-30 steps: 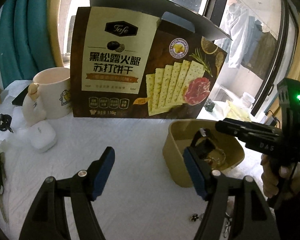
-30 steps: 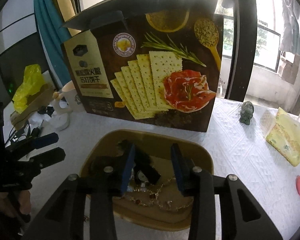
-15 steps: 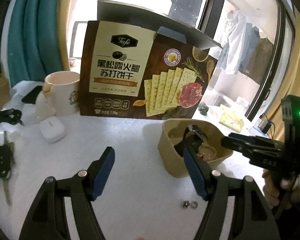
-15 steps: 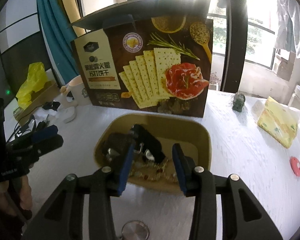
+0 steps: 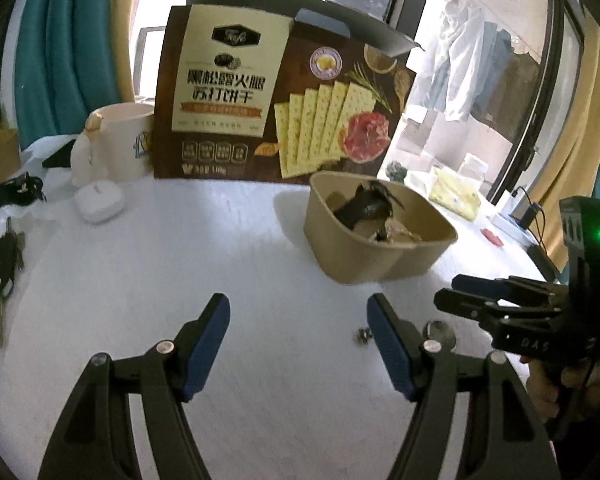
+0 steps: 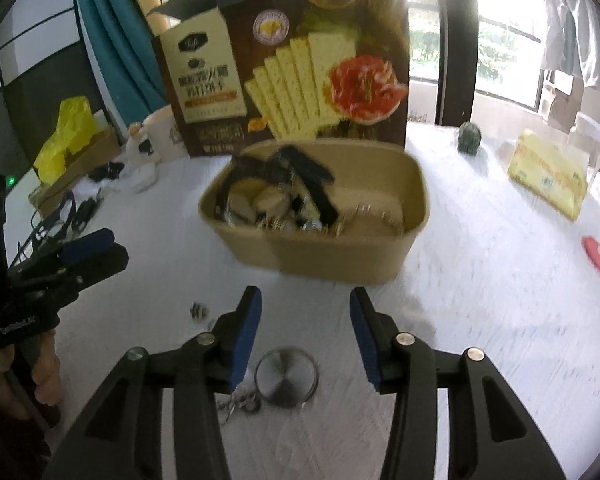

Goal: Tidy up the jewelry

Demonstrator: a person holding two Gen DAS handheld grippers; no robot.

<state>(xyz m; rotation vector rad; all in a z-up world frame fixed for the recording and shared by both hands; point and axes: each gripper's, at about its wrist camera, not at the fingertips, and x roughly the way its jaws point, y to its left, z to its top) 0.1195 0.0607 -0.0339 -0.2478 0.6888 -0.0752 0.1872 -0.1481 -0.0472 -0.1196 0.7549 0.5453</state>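
Note:
A tan box [image 5: 384, 252] [image 6: 332, 256] on the white tablecloth holds a black strap, chains and other jewelry [image 6: 284, 204]. My left gripper [image 5: 298, 340] is open and empty, hovering above the cloth to the near left of the box. My right gripper [image 6: 305, 332] is open and empty, pulled back in front of the box; it shows from the side in the left wrist view [image 5: 456, 292]. A round silver disc with a key ring [image 6: 286, 376] lies on the cloth under the right gripper. A small earring [image 6: 199, 311] [image 5: 363, 335] lies nearby.
A big cracker box [image 5: 276, 108] stands behind the tan box. A cream mug [image 5: 124, 140], a white case [image 5: 99, 202] and car keys [image 5: 0, 268] lie at left. A yellow packet [image 6: 548, 172], a green figurine [image 6: 470, 138] and a red disc [image 6: 596, 258] are at right.
Both grippers have pulled back and away from the tan box. The right gripper has left the box's inside and opened wider; the silver disc and earring now show on the cloth.

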